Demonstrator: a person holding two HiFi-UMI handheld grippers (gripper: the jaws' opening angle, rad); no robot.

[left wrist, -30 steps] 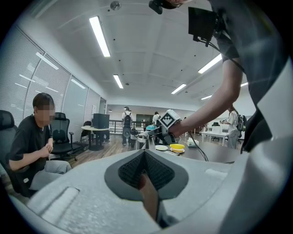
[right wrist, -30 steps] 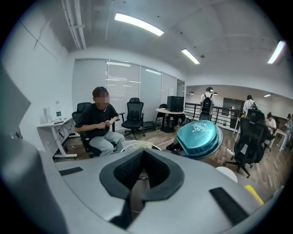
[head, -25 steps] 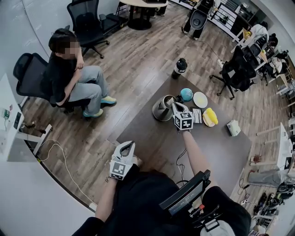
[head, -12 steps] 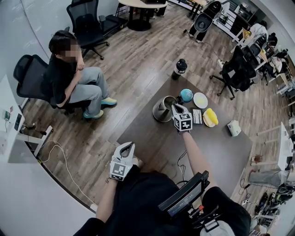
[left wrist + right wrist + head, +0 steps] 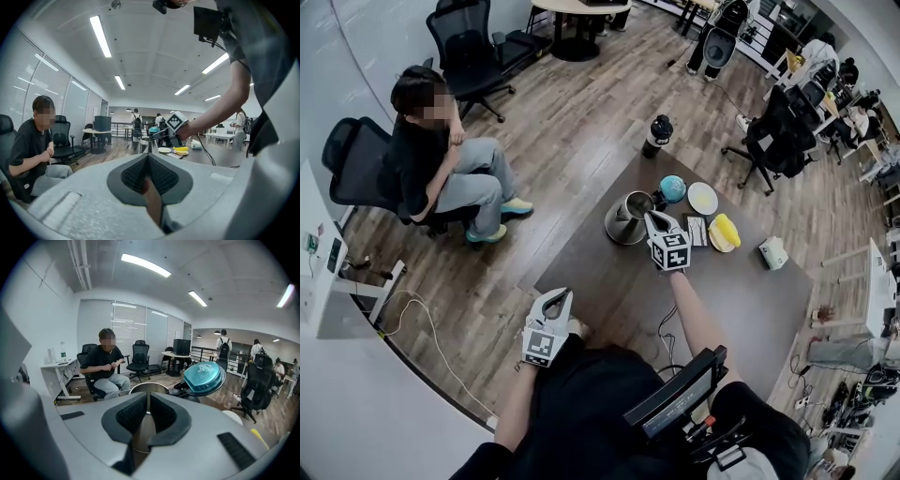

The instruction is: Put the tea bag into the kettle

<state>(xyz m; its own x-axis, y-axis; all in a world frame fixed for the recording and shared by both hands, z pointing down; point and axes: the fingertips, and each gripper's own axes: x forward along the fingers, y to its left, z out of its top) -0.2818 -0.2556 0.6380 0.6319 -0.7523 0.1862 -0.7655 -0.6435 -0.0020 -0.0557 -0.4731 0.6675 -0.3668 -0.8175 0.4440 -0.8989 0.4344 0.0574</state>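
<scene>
The steel kettle [image 5: 628, 216] stands at the far end of the dark table [image 5: 727, 305], its teal lid [image 5: 672, 188] swung up open. My right gripper [image 5: 650, 219] hangs right at the kettle's near rim. In the right gripper view the jaws [image 5: 147, 401] are shut, a thin pale bit of the tea bag [image 5: 147, 414] pinched between the pads, with the kettle mouth [image 5: 149, 387] and lid [image 5: 202, 378] just behind. The rest of the bag is hidden. My left gripper [image 5: 555, 296] is shut on nothing, held low at the table's near edge [image 5: 147, 161].
Beside the kettle lie flat packets [image 5: 697, 231], a white plate [image 5: 703, 198], a yellow object [image 5: 725, 232] and a white box [image 5: 772, 253]. A black bottle [image 5: 655, 136] stands at the far corner. A person [image 5: 441, 159] sits on an office chair to the left.
The head view has shifted slightly. Both grippers keep their places; the right one stays at the kettle's rim.
</scene>
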